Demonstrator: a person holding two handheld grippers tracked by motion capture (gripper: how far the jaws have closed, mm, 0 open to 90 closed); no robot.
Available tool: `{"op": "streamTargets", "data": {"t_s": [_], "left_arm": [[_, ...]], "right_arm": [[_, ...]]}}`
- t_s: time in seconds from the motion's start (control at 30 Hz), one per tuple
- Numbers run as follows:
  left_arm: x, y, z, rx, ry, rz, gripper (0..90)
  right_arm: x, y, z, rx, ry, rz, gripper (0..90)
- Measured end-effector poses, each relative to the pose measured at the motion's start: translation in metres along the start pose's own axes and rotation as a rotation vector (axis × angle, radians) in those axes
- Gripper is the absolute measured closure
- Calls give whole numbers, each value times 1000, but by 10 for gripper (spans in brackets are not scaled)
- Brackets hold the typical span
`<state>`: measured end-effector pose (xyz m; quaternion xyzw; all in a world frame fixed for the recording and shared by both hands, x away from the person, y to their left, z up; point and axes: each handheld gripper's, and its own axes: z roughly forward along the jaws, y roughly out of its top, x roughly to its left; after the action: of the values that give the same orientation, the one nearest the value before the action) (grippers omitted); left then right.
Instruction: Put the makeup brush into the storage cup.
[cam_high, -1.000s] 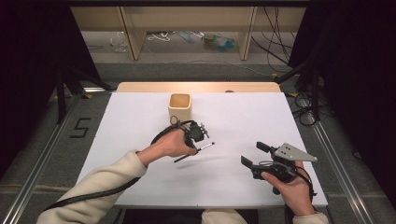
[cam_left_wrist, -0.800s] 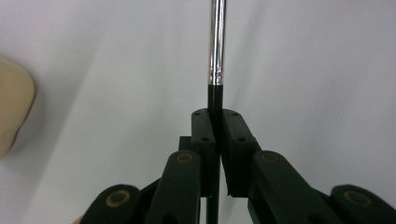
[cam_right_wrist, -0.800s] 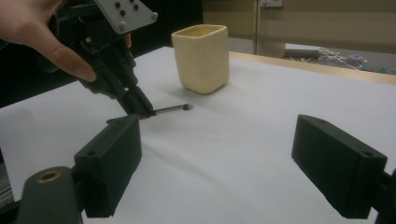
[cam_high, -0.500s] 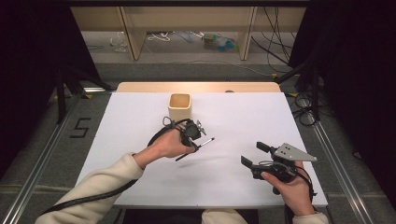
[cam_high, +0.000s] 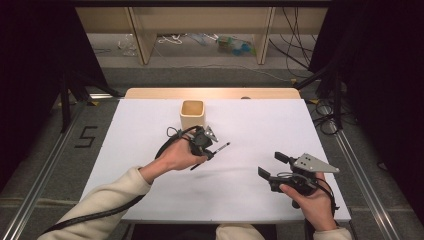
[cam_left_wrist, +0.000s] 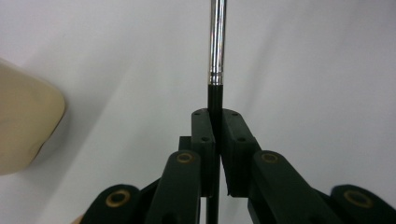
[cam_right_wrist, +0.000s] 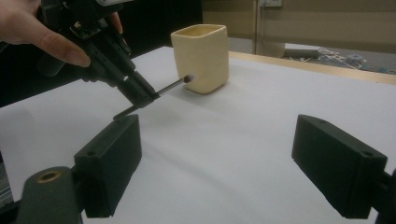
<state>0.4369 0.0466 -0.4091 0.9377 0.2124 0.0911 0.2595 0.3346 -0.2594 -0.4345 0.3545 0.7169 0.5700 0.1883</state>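
Note:
My left gripper (cam_high: 206, 150) is shut on a thin pen (cam_high: 221, 147) with a black body and a silver front part, held above the white table (cam_high: 260, 125) just in front of a cream square cup (cam_high: 192, 114). In the left gripper view the pads clamp the black shaft and the silver end of the pen (cam_left_wrist: 217, 42) points away, with the cup (cam_left_wrist: 23, 126) at the left. My right gripper (cam_high: 271, 164) rests at the near right, open, with nothing between its jaws. From the right gripper view (cam_right_wrist: 224, 154) I see the pen (cam_right_wrist: 170, 86) pointing toward the cup (cam_right_wrist: 201, 56).
The table's wooden far edge (cam_high: 210, 92) lies behind the cup. Beyond it are shelf legs and loose cables on the floor (cam_high: 295, 55). A metal rail (cam_high: 360, 165) runs along the right side.
My left gripper with the pen has shifted slightly up the picture toward the cup, and the pen has lifted a little. The right hand has kept still.

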Motion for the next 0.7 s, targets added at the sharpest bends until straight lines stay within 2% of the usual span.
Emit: {"op": "streamTargets", "data": {"t_s": [0.07, 0.13, 0.17, 0.3, 0.33, 0.4, 0.43, 0.53, 0.57, 0.67, 0.7], "left_arm": [[0, -1, 0, -13, -3, -2, 843], [1, -1, 0, -41, 8, -12, 843], [1, -2, -1, -46, 9, -16, 843], [2, -3, -3, -69, 11, -7, 844], [2, -4, -3, -75, 11, -16, 844], [4, -5, -4, -92, 21, -5, 844], [4, -5, -4, -100, 22, -12, 844], [4, -7, -3, -118, 28, -29, 844], [4, -7, -3, -128, 30, -18, 844], [3, -9, -3, -157, 30, -34, 844], [4, -9, -3, -160, 30, -26, 844]], "right_arm": [[-1, 1, -2, 23, -11, -11, 170], [0, 0, 0, 0, 0, -1, 170], [0, 1, -2, 22, -12, -10, 170], [0, 1, -2, 23, -15, -9, 170], [-1, 1, -3, 37, -16, -10, 170], [-1, 1, -2, 22, -11, -9, 171], [-1, 0, -1, 8, -12, -8, 171], [-1, 0, -1, 14, -11, -9, 171], [-1, 0, -1, 9, -13, -9, 171], [-1, 0, -1, 15, -10, -9, 171], [-1, 0, -1, 8, -13, -9, 171]]}}
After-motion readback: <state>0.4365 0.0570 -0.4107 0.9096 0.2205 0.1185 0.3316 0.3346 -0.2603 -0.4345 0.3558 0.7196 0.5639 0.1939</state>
